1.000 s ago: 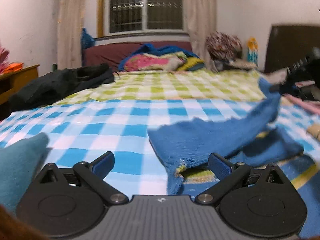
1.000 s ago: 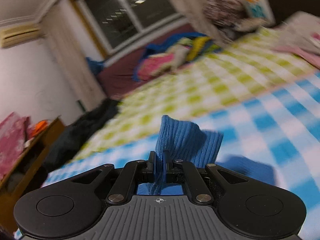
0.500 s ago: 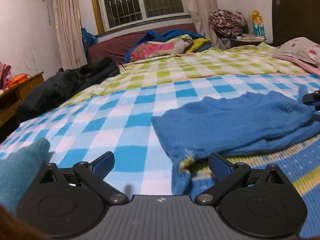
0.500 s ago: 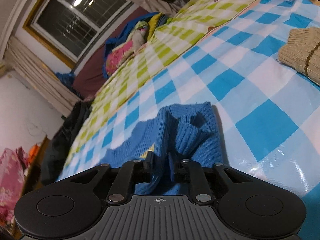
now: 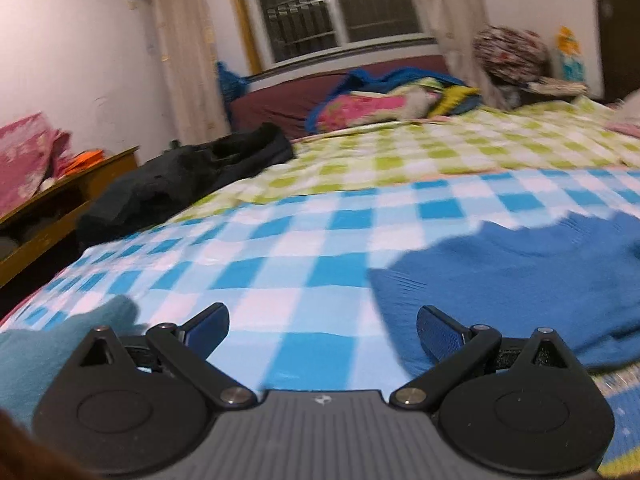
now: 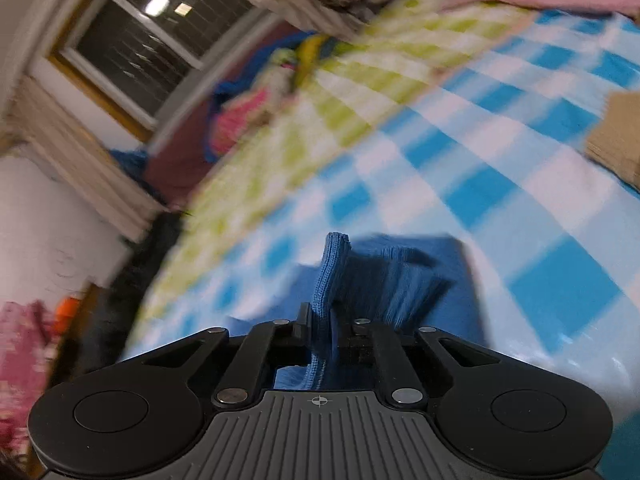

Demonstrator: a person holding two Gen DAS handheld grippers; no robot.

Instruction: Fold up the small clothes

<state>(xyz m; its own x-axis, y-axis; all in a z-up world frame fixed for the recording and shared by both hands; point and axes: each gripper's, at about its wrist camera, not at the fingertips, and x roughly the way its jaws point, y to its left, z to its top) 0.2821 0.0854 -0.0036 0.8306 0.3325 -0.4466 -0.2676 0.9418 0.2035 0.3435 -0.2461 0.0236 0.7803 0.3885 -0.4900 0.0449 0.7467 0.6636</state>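
Note:
A blue knit sweater (image 5: pixel 520 276) lies on the blue-and-white checked bed sheet (image 5: pixel 280 248), at the right of the left wrist view. My left gripper (image 5: pixel 322 330) is open and empty, low over the sheet beside the sweater's left edge. My right gripper (image 6: pixel 324 322) is shut on a ribbed edge of the blue sweater (image 6: pixel 384 272) and holds it bunched up above the sheet (image 6: pixel 500 184). The rest of the sweater lies under and behind the jaws.
A teal garment (image 5: pixel 52 344) lies at the near left. A tan knit garment (image 6: pixel 616 136) lies at the right. Dark clothes (image 5: pixel 184 176), a wooden side table (image 5: pixel 60 200) and a pile of bedding (image 5: pixel 392 96) stand beyond, on the green checked sheet.
My right gripper brought the held sweater edge down toward the bed, then swung with it; its view is blurred. My left gripper turned left, staying open.

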